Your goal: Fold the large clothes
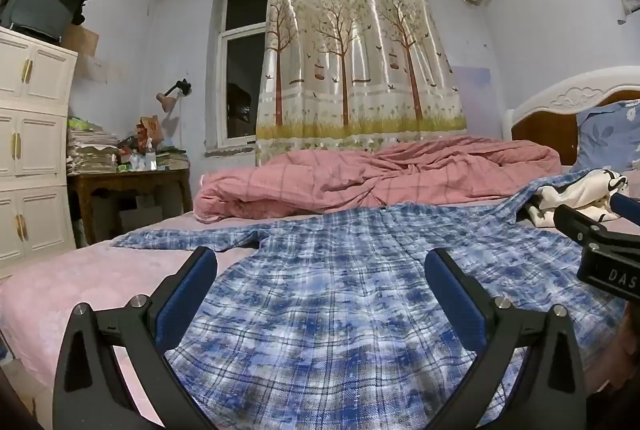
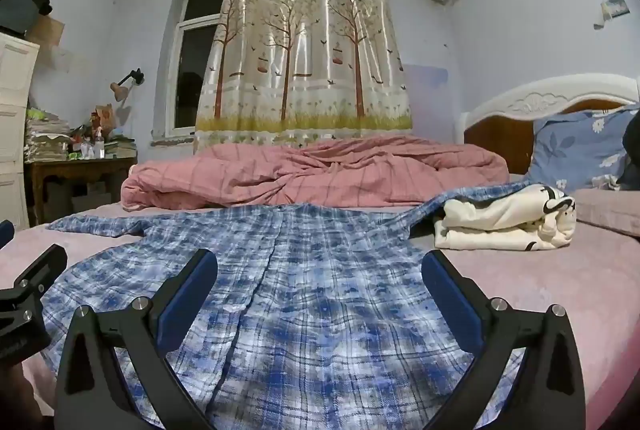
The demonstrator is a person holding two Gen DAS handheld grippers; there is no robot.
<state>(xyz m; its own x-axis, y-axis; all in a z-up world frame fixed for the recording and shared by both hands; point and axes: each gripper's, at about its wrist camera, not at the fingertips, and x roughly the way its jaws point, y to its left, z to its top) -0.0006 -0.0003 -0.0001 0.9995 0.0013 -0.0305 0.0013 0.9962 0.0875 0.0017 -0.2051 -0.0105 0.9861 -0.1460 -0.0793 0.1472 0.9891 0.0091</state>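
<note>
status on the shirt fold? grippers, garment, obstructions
Left gripper open, right gripper open, both over the hem, holding nothing. Blue plaid shirt spread flat on the bed, unfolded. Right sleeve end lies under the folded white garment.

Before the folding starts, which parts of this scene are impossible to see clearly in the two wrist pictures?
- Blue plaid shirt, near hem: hidden in both views behind the open left gripper and open right gripper.
- Shirt's far right sleeve end: right wrist view, behind the folded white and black garment.
- Items on the wooden side table: too small to identify, left wrist view.
</note>
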